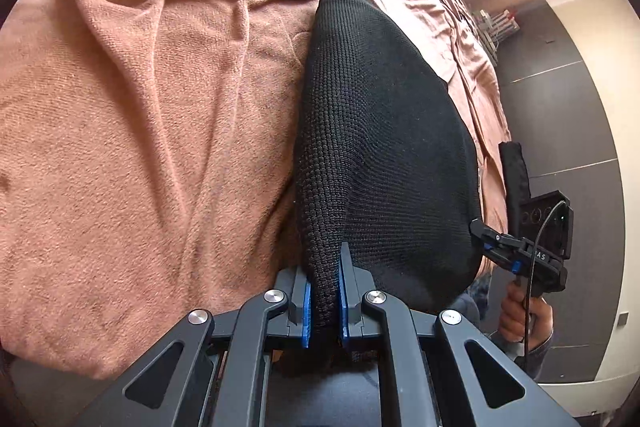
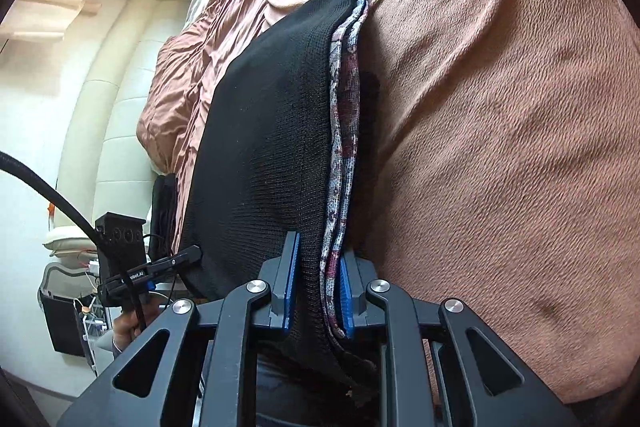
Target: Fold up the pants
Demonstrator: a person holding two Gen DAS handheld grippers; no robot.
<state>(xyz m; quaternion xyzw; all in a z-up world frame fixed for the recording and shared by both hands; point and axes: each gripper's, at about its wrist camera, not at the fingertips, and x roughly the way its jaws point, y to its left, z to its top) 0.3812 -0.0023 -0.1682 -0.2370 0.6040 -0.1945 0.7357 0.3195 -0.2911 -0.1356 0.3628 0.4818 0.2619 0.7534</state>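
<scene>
Black knit pants hang folded in a slack sheet above the pink-brown blanket of a bed. My left gripper is shut on one bunched corner of them, blue pads pressing the cloth. My right gripper is shut on the other corner of the pants, where a red, white and blue patterned inner side shows along the edge. Each view shows the other gripper at the far corner: the right gripper with a hand on its grip, the left gripper likewise.
The blanket is rumpled and covers the whole bed. A dark tiled floor runs beside the bed edge. A pale padded headboard and a black bin stand past the bed. A black cable crosses at the left.
</scene>
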